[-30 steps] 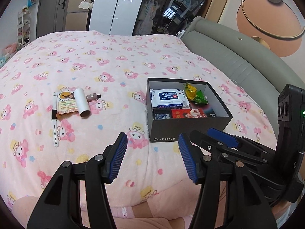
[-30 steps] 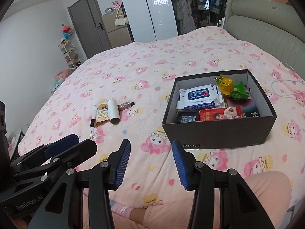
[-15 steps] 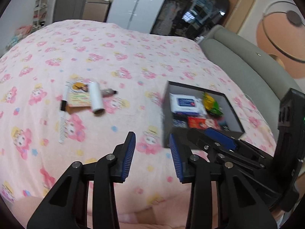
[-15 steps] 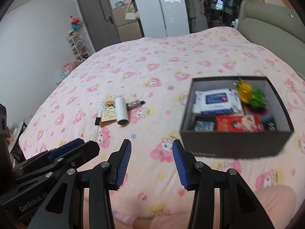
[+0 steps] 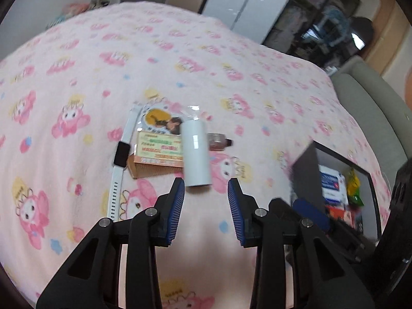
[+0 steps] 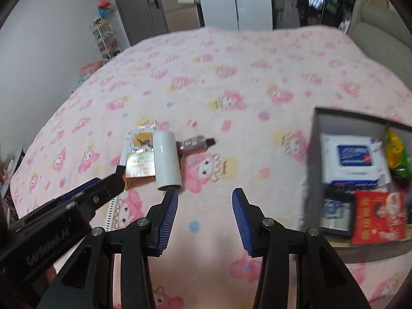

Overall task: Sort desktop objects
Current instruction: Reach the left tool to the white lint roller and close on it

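Pink cartoon-print blanket (image 5: 77, 77) spread over the bed, grey wardrobe doors (image 6: 139, 7) seen behind, white tube (image 5: 195, 153) laid on the packaged comb (image 5: 157, 154), left gripper (image 5: 206, 188) angled down just before the tube, jaws just narrowed, nothing held, right gripper (image 6: 204, 200) kept half-open and empty, black box (image 6: 312, 170) placed at right.

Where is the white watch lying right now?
In the left wrist view the white watch lies flat on the pink bedspread, left of the comb packet and the white cylinder.

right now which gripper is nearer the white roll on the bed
Left. The left gripper has its open fingertips right at the near end of the white roll; the right gripper sits just off to its right.
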Motion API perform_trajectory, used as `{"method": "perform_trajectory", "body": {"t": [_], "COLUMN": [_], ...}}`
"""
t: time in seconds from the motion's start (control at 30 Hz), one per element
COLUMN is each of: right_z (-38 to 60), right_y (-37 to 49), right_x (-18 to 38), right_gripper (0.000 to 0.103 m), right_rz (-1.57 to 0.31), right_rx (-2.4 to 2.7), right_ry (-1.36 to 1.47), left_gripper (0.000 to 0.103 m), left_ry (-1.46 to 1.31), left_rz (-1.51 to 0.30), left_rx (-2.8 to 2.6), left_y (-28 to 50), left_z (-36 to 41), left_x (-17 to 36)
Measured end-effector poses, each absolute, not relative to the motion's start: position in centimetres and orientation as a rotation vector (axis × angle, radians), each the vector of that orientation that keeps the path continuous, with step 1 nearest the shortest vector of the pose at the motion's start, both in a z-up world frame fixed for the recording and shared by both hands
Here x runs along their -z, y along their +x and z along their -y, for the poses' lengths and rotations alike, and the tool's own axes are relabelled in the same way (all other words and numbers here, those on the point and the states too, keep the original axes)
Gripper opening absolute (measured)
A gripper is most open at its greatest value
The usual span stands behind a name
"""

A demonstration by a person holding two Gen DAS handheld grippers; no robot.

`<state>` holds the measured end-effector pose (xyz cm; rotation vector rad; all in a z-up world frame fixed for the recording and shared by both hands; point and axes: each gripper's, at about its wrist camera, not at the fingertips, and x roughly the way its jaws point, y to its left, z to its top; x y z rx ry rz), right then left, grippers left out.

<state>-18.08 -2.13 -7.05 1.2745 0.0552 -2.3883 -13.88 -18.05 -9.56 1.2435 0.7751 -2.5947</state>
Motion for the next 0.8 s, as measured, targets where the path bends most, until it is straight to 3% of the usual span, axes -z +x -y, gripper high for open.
{"method": "perform_trajectory", "body": {"t": [0.37, 0.47, 0.8], "right_z": [8.2, 7.9, 7.9], "right_y": [-22.4, -21.8, -22.9], "right_x": [14.9, 16.5, 16.3], "right_gripper": [0.041, 0.041, 0.043], "right_rz": [0.094, 0.189, 0.238], "right_rx": [2.222, 2.176, 2.238], "right_ry": [1.511, 1.582, 1.502], "left_gripper": [0.034, 0.034, 0.034], "left_ry": [1.219, 1.229, 1.273], "left_rz": [-0.963, -0.95, -0.885], "left_rx": [2.442, 2.448, 2.416], "left_y": [-12.0, -11.8, -12.2], "left_z": [22.8, 22.5, 22.2], "left_x": [13.1, 12.9, 14.1]}}
